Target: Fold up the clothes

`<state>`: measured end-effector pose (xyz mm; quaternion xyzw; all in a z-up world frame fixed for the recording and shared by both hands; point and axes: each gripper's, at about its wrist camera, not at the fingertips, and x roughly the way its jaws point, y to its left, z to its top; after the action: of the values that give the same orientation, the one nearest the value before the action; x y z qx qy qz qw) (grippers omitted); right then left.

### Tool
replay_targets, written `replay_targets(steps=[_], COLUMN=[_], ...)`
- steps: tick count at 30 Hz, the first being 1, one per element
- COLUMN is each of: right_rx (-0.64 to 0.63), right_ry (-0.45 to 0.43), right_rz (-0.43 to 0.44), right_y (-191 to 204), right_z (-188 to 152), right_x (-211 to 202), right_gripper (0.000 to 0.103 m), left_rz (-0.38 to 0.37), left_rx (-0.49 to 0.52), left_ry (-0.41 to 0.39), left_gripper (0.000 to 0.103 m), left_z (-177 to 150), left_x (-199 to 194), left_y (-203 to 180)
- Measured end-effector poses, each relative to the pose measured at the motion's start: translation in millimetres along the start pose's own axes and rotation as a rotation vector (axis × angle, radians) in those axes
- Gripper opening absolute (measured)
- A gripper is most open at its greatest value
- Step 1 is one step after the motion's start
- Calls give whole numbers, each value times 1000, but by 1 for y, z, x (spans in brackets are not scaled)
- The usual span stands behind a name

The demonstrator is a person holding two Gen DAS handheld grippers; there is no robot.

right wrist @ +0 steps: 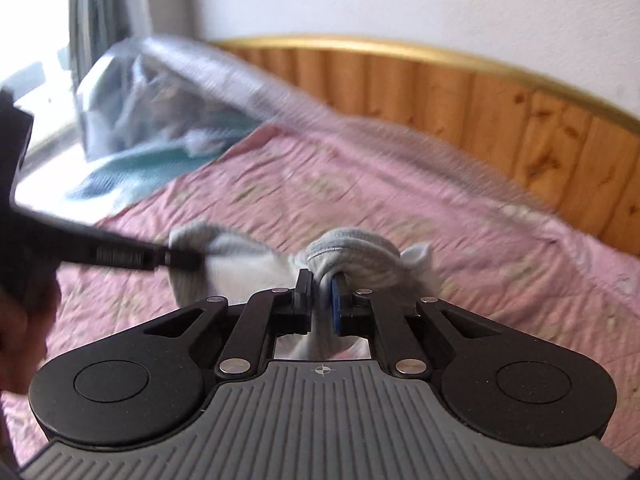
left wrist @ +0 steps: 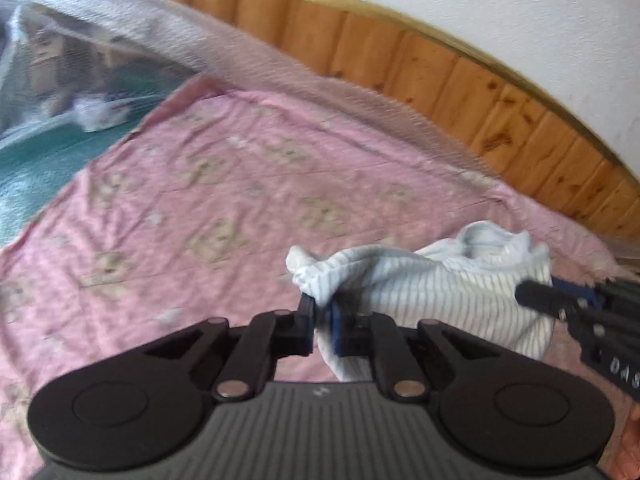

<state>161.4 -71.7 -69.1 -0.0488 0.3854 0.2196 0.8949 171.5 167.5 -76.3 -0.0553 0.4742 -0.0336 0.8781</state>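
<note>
A white garment with thin dark stripes (left wrist: 440, 284) hangs bunched between both grippers above a pink patterned bedsheet (left wrist: 200, 200). My left gripper (left wrist: 322, 312) is shut on one edge of the garment. My right gripper (right wrist: 322, 288) is shut on another edge of the garment (right wrist: 352, 248), near a ribbed hem. In the left wrist view the right gripper (left wrist: 536, 294) reaches in from the right edge onto the cloth. In the right wrist view the left gripper (right wrist: 188, 258) reaches in from the left. The garment's lower part is hidden behind the gripper bodies.
A wooden headboard (left wrist: 440, 72) with a gold rim curves behind the bed under a white wall. A clear plastic cover (left wrist: 100, 40) lies over a pile and a teal cloth (left wrist: 32, 172) at the far left. The pink sheet (right wrist: 400, 200) spreads around the garment.
</note>
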Motion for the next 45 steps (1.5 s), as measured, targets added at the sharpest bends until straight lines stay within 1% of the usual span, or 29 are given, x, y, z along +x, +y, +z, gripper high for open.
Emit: replay_targets(steps=[1,2,3,4,7,8,9,12,14,15,16,17,19,21,23,24,25,26,27,29,32,33,36,39,40,41,43,44,45], right_rx=[3,61,140,219,453,521,583,662,658,656,625,578,390,215,92,87,105,123,197,361,599,641,708,730,724,715,696,691,688], right_ry=[58,84,99,114,92,98,103,103,116,123,144,162,165,166,177,176,173,171,165,154,136,141,149,86,78,76,71,80,94], right_rz=[17,10,-5,-20,-55,-47,-27,13,20,24,24,13,-60,-121,-152,-139,-113,-88,-90,-84,-65,-63,-54,-12,9,27,64,85,106], right_y=[3,-4,-14,-25,-62,-73,-84,-102,-104,-105,-105,-102,-90,-78,-68,-70,-76,-82,-94,-115,-145,-148,-149,-142,-138,-133,-125,-121,-118], right_z=[-12,-21,-29,-38,-48,-52,-54,-55,-49,-45,-39,-30,1,31,55,59,59,59,54,25,-22,-36,-69,-75,-73,-70,-65,-63,-62], right_x=[15,23,27,32,27,29,34,55,70,78,81,77,43,13,-4,0,9,18,23,20,12,13,21,26,31,36,47,53,59], right_gripper=[51,58,57,57,61,61,61,61,59,34,15,6,6,5,6,15,27,62,75,68,69,69,70,70,69,69,68,59,37], left_rz=[21,32,43,35,36,26,18,-48,-97,-117,-134,-149,-201,-262,-320,-347,-372,-384,-392,-388,-391,-398,-399,-326,-315,-310,-314,-317,-299], left_rx=[-4,-14,-23,-36,-59,-66,-72,-51,-17,6,35,64,116,164,207,227,245,257,266,266,236,205,20,-189,-212,-223,-131,-77,-18], left_ry=[51,105,159,172,116,86,58,25,23,23,24,25,16,-1,-1,20,45,75,107,126,137,136,128,109,113,120,141,152,157], left_gripper=[9,10,12,15,33,45,53,55,57,59,59,59,63,76,83,85,85,84,83,82,83,83,83,83,82,82,81,78,66], left_z=[-7,-15,-23,-29,-30,-27,-22,-3,6,9,11,12,12,10,6,3,1,-2,-5,-9,-10,-9,3,14,18,23,29,31,33], left_x=[7,15,23,23,10,5,3,10,20,23,26,29,31,31,39,48,57,67,76,85,91,91,95,105,111,118,132,139,145], left_y=[10,19,28,33,33,32,28,9,-8,-16,-25,-35,-50,-64,-80,-89,-99,-106,-113,-116,-108,-101,-66,-24,-18,-15,-32,-42,-55])
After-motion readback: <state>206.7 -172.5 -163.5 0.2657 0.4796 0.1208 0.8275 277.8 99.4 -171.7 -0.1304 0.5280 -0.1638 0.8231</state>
